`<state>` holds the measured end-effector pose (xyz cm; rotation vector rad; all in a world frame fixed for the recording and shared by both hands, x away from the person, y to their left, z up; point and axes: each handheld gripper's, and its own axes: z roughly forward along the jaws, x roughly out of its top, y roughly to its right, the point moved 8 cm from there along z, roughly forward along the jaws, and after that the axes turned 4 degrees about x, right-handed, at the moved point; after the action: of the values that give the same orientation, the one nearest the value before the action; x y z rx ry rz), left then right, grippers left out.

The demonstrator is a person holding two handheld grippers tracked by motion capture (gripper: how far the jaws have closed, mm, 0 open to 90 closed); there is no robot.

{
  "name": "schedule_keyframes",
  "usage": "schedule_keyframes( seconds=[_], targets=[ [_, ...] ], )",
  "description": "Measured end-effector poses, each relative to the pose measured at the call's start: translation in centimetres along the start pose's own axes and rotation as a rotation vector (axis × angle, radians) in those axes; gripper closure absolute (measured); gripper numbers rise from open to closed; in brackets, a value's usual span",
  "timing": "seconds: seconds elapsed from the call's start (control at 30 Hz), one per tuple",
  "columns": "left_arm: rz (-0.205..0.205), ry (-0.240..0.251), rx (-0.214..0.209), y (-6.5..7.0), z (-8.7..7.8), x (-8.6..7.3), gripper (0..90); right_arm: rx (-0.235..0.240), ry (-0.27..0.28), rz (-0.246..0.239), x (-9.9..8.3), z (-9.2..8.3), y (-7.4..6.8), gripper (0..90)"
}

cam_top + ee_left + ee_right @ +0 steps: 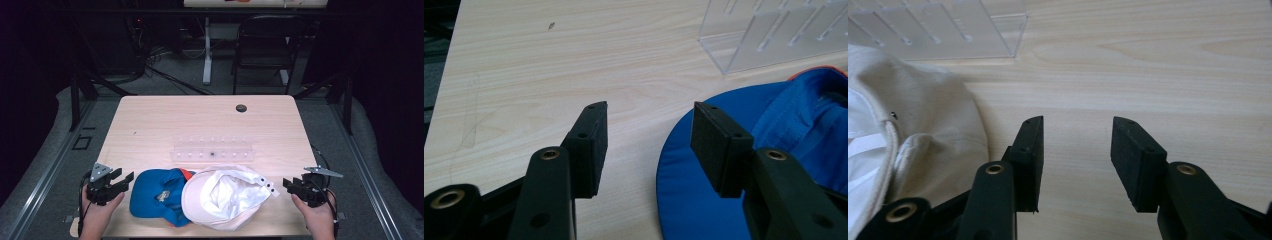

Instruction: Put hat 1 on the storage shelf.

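High view: blue cap (156, 197) just beside open, empty left gripper (121, 181); white cap (225, 196) nearer open, empty right gripper (288, 184).

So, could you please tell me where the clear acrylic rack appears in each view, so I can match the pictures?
High view: the clear acrylic rack lies mid-table, just beyond both caps.
Left gripper view: top right corner, above the blue cap.
Right gripper view: top left, beyond the white cap.
Shared landmark: the wooden table.
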<state>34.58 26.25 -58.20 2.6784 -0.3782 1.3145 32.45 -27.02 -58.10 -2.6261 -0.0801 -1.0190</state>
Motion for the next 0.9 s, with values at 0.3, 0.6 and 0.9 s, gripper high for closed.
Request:
schedule_keyframes(
  seconds=[0.3, 0.6, 0.9],
  targets=[
    [-0.007, -0.006, 0.005, -0.1, 0.1, -0.3, 50.1, 0.035, -0.177, -0.003, 1.8, -1.1, -1.0, 54.9],
    [-0.004, -0.015, 0.013, -0.5, 0.2, -0.6, 48.7, 0.111, -0.291, 0.033, 3.3, -2.6, -2.7, 52.7],
    [-0.017, -0.006, 0.019, -0.7, 0.1, -0.5, 48.4, 0.171, -0.372, 0.051, 4.0, -2.9, -4.0, 51.5]
  ],
)
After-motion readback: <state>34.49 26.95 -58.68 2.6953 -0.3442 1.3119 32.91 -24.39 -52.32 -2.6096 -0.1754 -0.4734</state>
